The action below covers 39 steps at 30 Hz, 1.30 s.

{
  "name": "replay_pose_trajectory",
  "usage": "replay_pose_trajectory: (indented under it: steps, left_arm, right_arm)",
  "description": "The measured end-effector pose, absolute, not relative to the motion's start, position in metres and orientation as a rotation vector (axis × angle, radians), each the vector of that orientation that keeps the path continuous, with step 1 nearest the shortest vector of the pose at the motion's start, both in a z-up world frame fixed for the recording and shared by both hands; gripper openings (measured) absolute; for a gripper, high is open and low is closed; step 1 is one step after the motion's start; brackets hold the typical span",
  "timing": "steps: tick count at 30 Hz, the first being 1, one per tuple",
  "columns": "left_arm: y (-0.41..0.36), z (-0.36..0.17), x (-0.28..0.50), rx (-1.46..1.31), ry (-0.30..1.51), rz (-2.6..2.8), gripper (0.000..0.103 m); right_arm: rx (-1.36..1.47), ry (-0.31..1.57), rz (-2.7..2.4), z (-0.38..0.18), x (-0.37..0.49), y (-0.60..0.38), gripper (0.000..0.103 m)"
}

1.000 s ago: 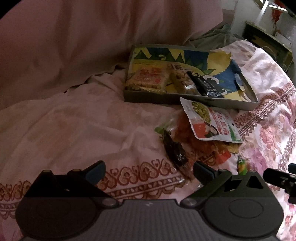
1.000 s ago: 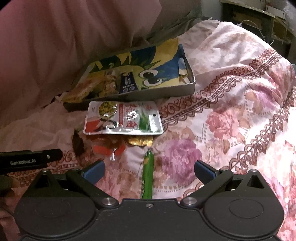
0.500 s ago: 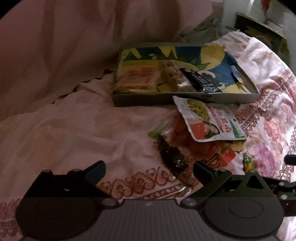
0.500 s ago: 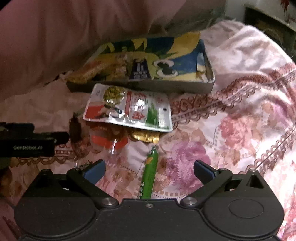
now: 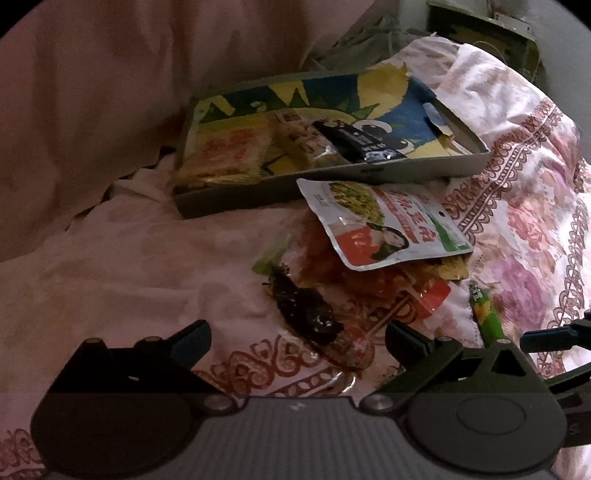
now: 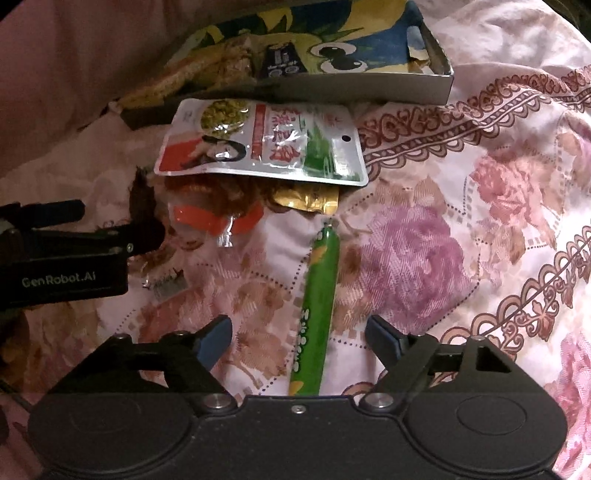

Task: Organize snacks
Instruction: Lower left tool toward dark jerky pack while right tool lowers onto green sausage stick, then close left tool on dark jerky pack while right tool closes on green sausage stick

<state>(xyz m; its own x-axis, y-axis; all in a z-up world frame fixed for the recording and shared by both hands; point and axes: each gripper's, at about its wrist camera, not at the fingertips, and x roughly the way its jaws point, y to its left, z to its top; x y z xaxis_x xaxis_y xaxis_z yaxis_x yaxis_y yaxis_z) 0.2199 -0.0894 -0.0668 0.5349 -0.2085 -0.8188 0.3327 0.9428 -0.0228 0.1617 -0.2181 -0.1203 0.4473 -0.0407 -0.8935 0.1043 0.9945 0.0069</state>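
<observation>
A shallow grey box (image 5: 332,181) with a cartoon lining sits on the bed and holds several snack packs and a dark bar (image 5: 354,142). In front of it lies a white pouch (image 5: 384,225) over orange and gold packets. A dark snack strip (image 5: 306,314) lies between the open jaws of my left gripper (image 5: 297,338). A green stick snack (image 6: 317,310) lies between the open jaws of my right gripper (image 6: 299,334). The white pouch (image 6: 262,144) and box (image 6: 436,79) show ahead in the right wrist view. The left gripper (image 6: 74,251) appears there at the left.
The bed is covered by a pink floral quilt (image 6: 461,229) with soft folds. A plain pink blanket (image 5: 110,92) rises behind and left of the box. Furniture (image 5: 487,33) stands at the far right beyond the bed.
Both grippers have moved forward and lower toward the snack pile. The green stick now lies between the right jaws, and the dark strip between the left jaws.
</observation>
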Motion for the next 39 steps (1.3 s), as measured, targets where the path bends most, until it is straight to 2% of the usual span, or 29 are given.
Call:
replay_pose_trajectory:
  steps: [3,11,14,21,25,34,39]
  left_arm:
    - [-0.091,-0.07,0.222,0.145,0.967,-0.33,0.102]
    - [-0.083,-0.079,0.23,0.085,1.035,-0.319,0.097]
    - [-0.08,-0.081,0.232,0.068,1.046,-0.315,0.094]
    - [-0.075,-0.078,0.235,0.044,1.045,-0.295,0.085]
    - [-0.076,-0.077,0.234,0.053,1.041,-0.291,0.081]
    - [-0.077,-0.079,0.235,0.066,1.049,-0.298,0.084]
    - [-0.079,-0.077,0.233,0.092,1.047,-0.288,0.073]
  right_arm:
    - [0.062,1.096,-0.096,-0.12,0.163,-0.218,0.078]
    - [0.074,1.077,-0.1,-0.118,0.162,-0.22,0.055]
    - [0.075,1.075,-0.092,-0.117,0.16,-0.219,0.049]
    - [0.068,1.074,-0.081,-0.118,0.16,-0.216,0.047]
    - [0.077,1.075,-0.097,-0.119,0.159,-0.218,0.041]
    - [0.05,1.083,-0.099,-0.122,0.16,-0.215,0.04]
    - [0.049,1.077,-0.115,-0.121,0.159,-0.218,0.028]
